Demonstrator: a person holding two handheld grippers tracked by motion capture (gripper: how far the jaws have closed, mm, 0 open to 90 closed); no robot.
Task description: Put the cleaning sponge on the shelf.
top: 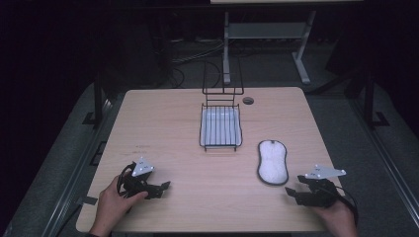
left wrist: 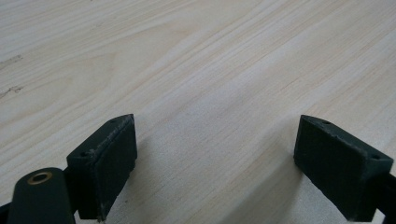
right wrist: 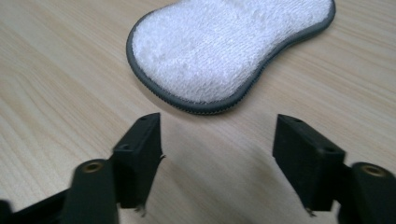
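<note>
Fingers first: my right gripper (right wrist: 217, 163) has its jaws apart with nothing between them, only bare wood — the pads (right wrist: 140, 154) sit just short of the near end of the white pad (right wrist: 229, 46). Left gripper (left wrist: 215, 168) is also spread wide and empty, low over the table (left wrist: 196, 70).

In the high view the white pad (top: 272, 162) lies flat on the table (top: 163, 123), right of centre, just beyond and left of my right gripper (top: 296, 191), in front and to the right of the wire rack (top: 220, 127). My left gripper (top: 158, 187) is well apart from it on the near left.

Handling, my read: terry-type cloth with a grey stitched rim, so light, soft, floppy, not fragile, not slippery. It lies flush on the wood, so a straight top pinch would mostly bunch the pile. I'd take the near rounded end at the rim, one jaw scraping under the edge — the narrow waist is the fallback. Expect it to droop once lifted.

Hard to make out: the pad's thickness and underside. Its far end is cut off at the top of the right gripper view. What the white thing under the rack wires is, I can't tell. Background is dark.
</note>
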